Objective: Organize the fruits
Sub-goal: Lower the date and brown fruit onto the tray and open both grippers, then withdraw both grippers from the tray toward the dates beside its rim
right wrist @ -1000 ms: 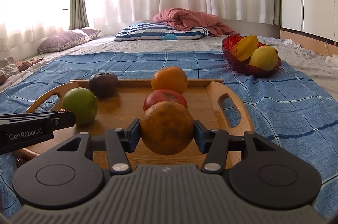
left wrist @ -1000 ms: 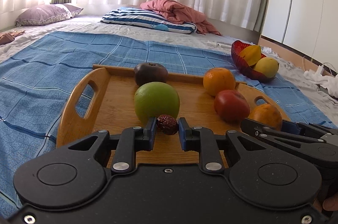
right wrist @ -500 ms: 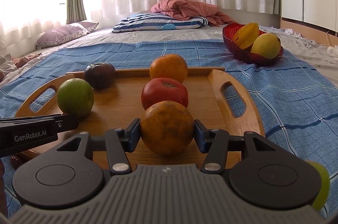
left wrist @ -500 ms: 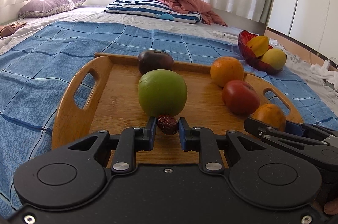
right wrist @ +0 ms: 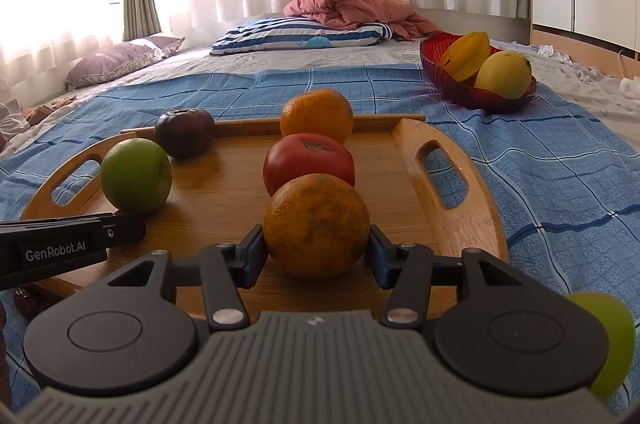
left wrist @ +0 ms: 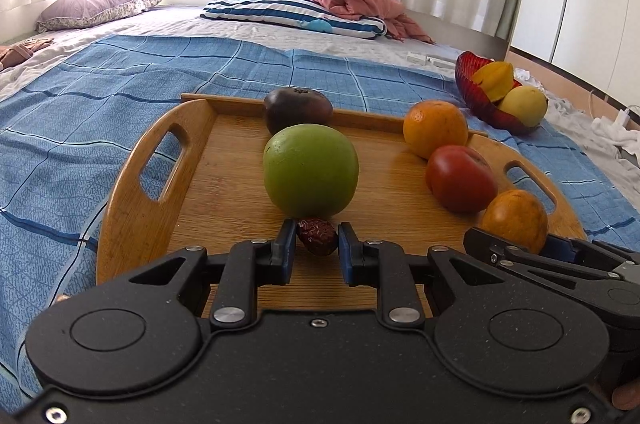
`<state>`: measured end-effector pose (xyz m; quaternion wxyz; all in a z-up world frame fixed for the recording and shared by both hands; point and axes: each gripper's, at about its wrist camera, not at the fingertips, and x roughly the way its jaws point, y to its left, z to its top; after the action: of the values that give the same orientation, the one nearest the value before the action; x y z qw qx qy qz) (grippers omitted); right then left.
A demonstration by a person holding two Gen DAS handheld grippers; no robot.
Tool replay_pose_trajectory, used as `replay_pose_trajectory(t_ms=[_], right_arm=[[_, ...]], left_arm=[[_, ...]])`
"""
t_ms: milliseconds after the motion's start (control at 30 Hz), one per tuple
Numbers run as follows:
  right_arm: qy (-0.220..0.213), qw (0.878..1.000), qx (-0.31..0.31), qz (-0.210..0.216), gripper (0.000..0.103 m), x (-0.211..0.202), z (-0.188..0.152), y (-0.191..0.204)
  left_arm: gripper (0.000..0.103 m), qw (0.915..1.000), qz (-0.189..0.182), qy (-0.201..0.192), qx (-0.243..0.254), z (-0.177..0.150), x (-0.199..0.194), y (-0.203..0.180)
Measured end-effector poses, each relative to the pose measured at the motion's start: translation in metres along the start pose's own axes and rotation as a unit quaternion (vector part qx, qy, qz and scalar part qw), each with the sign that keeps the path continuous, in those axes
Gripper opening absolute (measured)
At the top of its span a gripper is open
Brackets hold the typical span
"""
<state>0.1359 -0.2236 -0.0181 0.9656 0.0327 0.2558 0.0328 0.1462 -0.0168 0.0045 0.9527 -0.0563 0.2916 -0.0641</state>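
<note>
Now left claw (left wrist: 317, 244) grips a date (left wrist: 318, 236), right claw (right wrist: 316, 256) an orange (right wrist: 316, 226).

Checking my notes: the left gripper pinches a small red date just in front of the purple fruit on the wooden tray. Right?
Not quite. In the left wrist view the left gripper pinches the date just in front of the green apple on the wooden tray.

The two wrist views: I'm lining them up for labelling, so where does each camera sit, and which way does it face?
Left wrist: on the left gripper, facing along the wooden tray toward the curtains; its fingers clamp a dried date.
Right wrist: on the right gripper, facing the same way; its fingers clamp an orange.
Shared: tray, green apple, tomato, red bowl, and each other's gripper.
</note>
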Motion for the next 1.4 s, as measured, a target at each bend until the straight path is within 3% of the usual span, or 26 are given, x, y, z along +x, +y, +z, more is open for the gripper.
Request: replay_pose_trajectory(t_ms=[333,400,433,633,1000,1400], right_arm=[[0.001,1.000,0.000,0.003,0.062,0.000,0.000,0.000],[0.001,1.000,0.001,0.004,0.066,-0.001,0.000,0.000],[0.001,1.000,0.002,0.004,0.071,-0.001,0.000,-0.001],[-0.002,1.000,0.008,0.005,0.078,-0.003,0.000,-0.002],[-0.014,1.000,0.006,0.006,0.089,-0.021,-0.011,-0.001],[-0.060,0.998,-0.022,0.006,0.101,-0.044,-0.026,0.008]], left_arm=[[0.023,1.0000,0.005,0.001,0.001,0.000,0.000,0.000],[0.034,1.0000,0.007,0.000,0.002,0.000,-0.001,-0.001],[0.036,1.0000,0.007,-0.001,0.003,-0.001,-0.002,-0.001],[0.045,0.9999,0.009,0.001,0.010,-0.003,-0.008,-0.002],[0.076,0.9999,0.008,-0.010,0.006,-0.011,-0.031,0.003],[0.089,0.9995,0.007,-0.029,0.005,-0.023,-0.063,0.012]])
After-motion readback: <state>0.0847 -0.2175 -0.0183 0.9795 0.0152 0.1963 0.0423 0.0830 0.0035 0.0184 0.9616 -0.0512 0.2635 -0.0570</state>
